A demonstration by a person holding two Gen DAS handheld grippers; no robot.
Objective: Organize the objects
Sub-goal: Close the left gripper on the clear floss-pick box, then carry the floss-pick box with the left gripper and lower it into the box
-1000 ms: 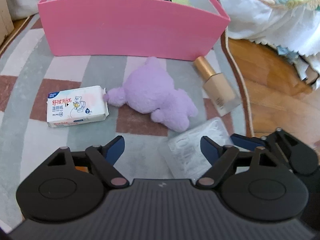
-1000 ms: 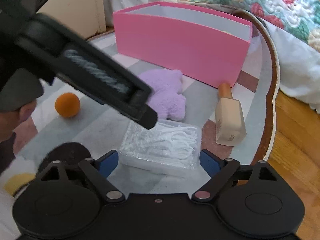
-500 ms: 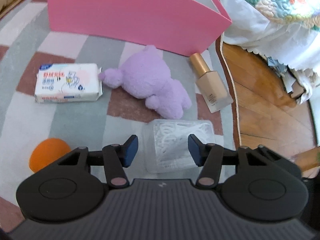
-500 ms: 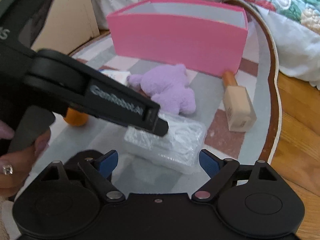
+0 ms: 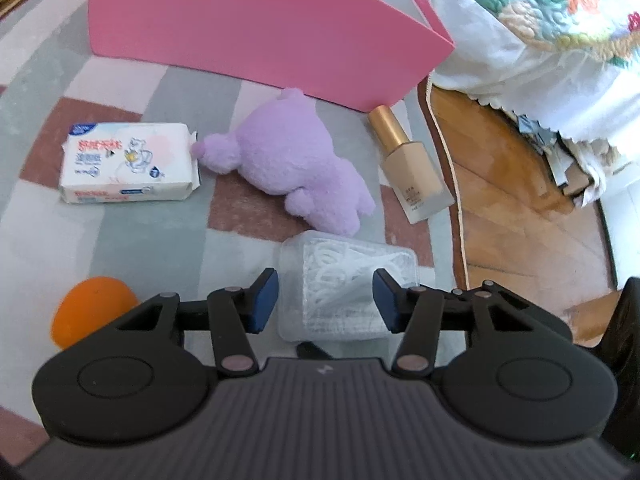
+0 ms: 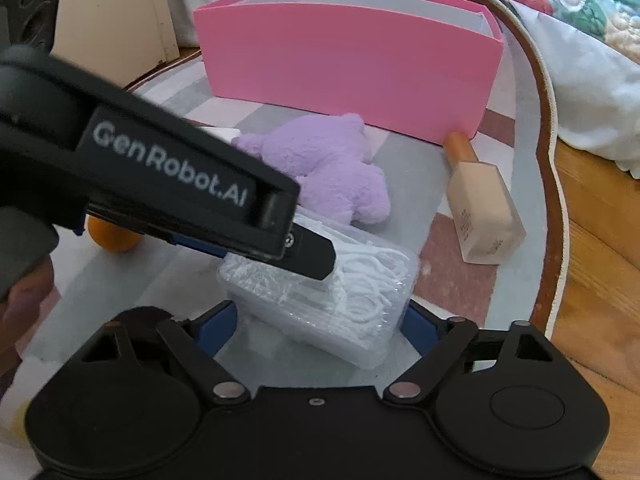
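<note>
Both grippers are on the same target here: the clear floss-pick box [image 5: 347, 292], lying on the rug [image 5: 132, 236] near its right edge, just this side of the purple plush [image 5: 292, 168]. The left gripper [image 5: 325, 298] has it straight ahead between its blue pads, jaws closing, the left pad about touching the box wall and the right pad overlapping the other side. Whether it is actually pinching yet, I cannot tell.

The right gripper [image 6: 320, 326] comes in from the other side, jaws wide but closing, the box [image 6: 320, 304] sitting slantwise between its pads, which flank the box ends without clearly pressing.

The box's long side runs roughly across the right gripper's jaws, so that one spans the length while the left takes the narrow width. The left looks nearer a real grip. The pink bin [image 5: 256, 28] waits at the rug's far edge, beyond the plush.
</note>
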